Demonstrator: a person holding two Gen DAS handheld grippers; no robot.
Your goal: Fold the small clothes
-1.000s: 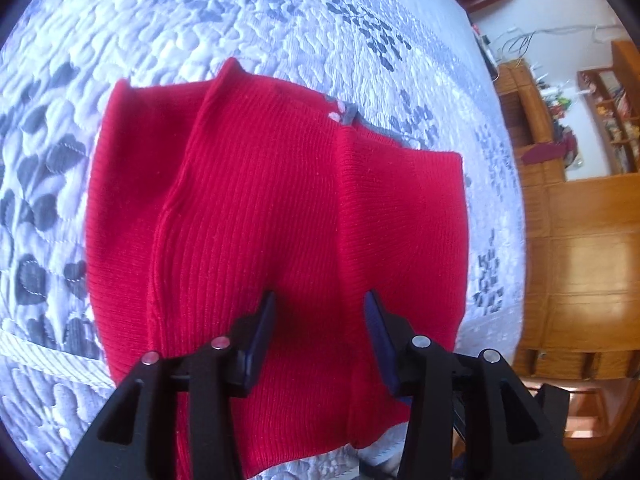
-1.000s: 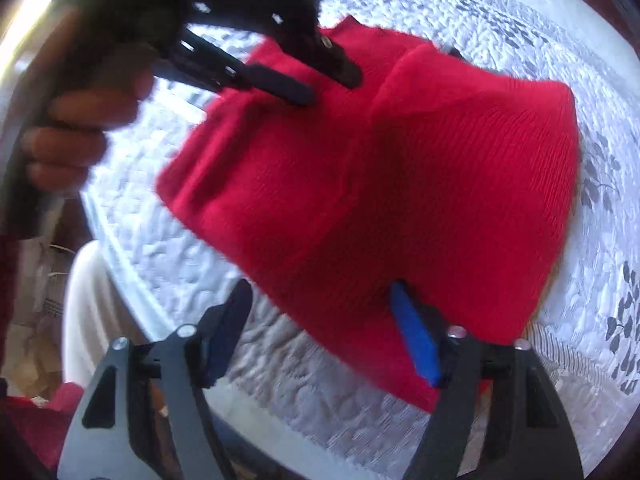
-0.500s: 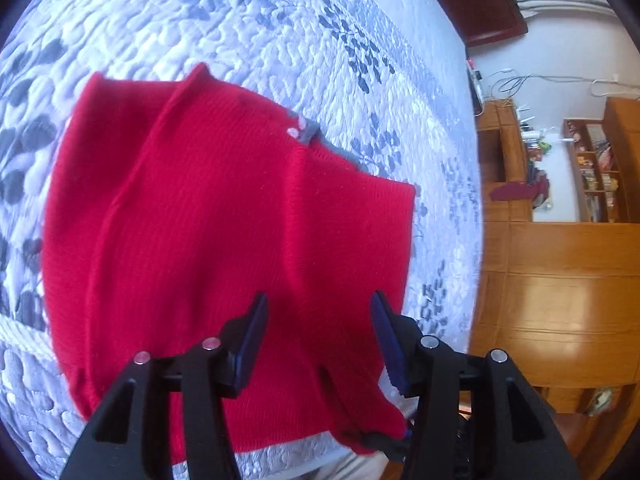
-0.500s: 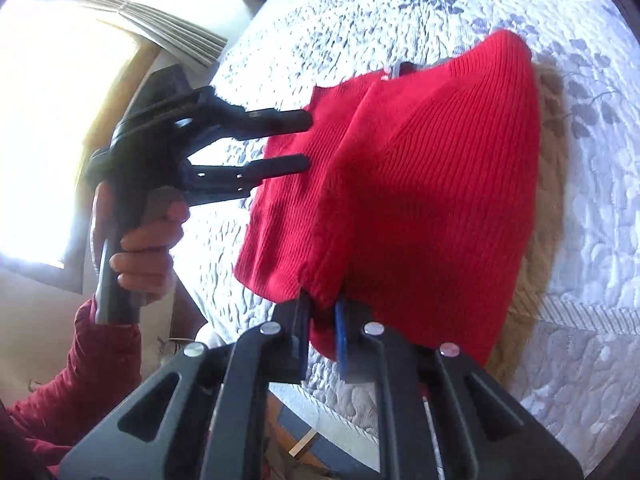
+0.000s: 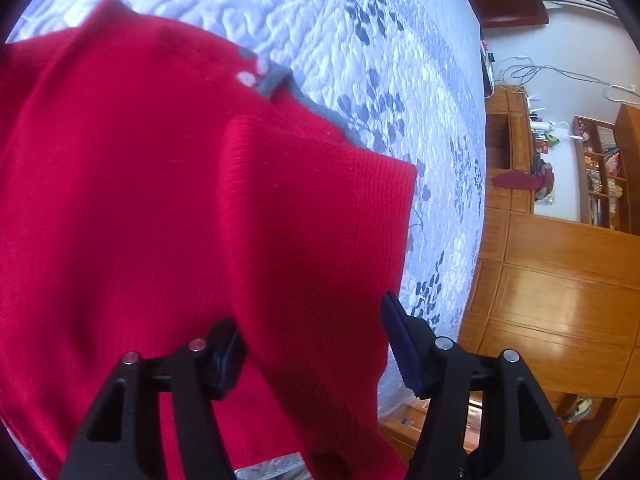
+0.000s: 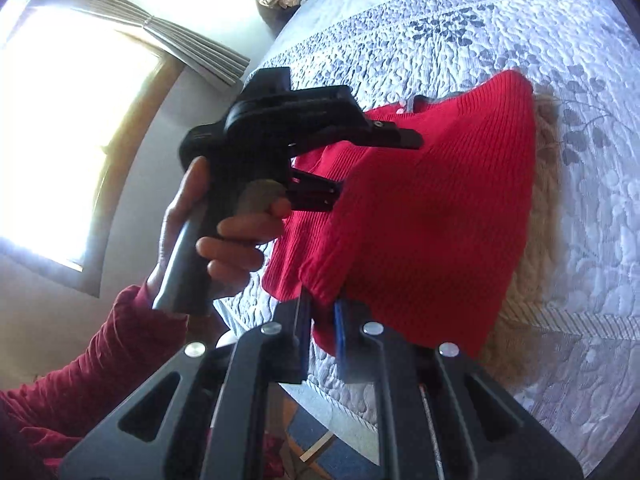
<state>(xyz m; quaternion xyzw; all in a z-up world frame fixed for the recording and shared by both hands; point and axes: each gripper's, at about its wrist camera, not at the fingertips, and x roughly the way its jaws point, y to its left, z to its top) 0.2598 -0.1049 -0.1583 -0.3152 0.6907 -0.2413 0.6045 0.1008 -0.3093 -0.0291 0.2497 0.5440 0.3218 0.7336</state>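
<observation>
The right gripper (image 6: 320, 312) has its jaws pressed nearly together on the near corner of the red knit garment (image 6: 432, 208), pinching the rolled hem so that the corner stands lifted off the quilted bedspread (image 6: 500, 32) while the rest of the cloth drapes away from it, up and to the right in that view, towards the far edge where a grey neck trim (image 6: 420, 100) shows. Under the raised cloth a tan knitted piece (image 6: 540, 200) lies on the bed along the garment's right side. The left gripper (image 5: 312, 344) is spread wide, pinching nothing; one fold of the garment (image 5: 304, 220) runs between its fingers, one finger partly hidden behind the ridge of cloth and the other clear on the outer side. From the right wrist view the left gripper (image 6: 376, 160) points across the garment from the window side, one finger above the cloth and one at the edge below, held in the person's left hand (image 6: 224, 236). The garment's long ribs run away from the right gripper, and the lifted flap lies between the two tools, so the relation that matters is this: the right gripper already has the corner, and the left, with cloth inside its open jaws, is the one placed to close on the fold. Closing there looks like the likely next step before the flap is carried over.
</observation>
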